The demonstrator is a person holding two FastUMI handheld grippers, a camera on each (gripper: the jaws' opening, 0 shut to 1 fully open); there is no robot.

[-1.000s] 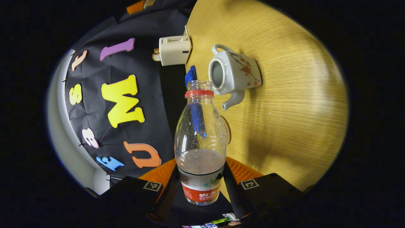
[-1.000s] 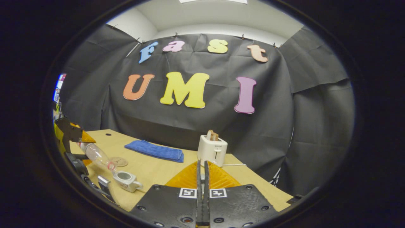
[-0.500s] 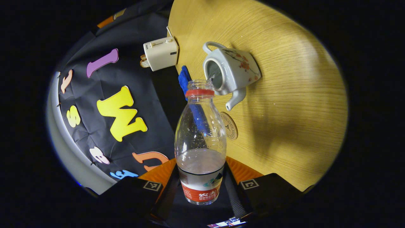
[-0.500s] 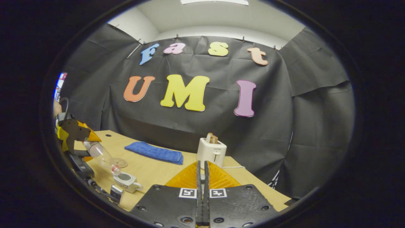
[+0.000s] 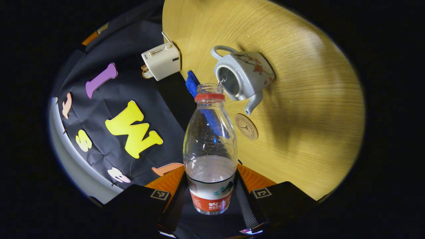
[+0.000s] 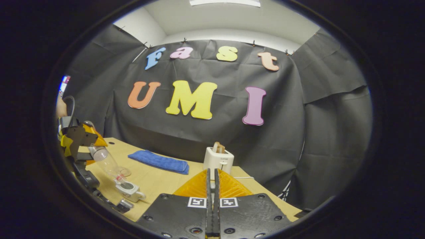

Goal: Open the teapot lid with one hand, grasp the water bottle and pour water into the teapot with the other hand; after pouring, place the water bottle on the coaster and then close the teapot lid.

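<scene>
Booth wall hides behind water bottle (image 5: 210, 149) tilted over teapot (image 5: 243, 76).

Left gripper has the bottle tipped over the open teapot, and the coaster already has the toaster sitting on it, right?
Not quite. The left gripper does hold the water bottle tipped toward the open teapot, but the coaster is bare. The toaster stands apart at the table's far edge, as the left gripper view shows.
</scene>
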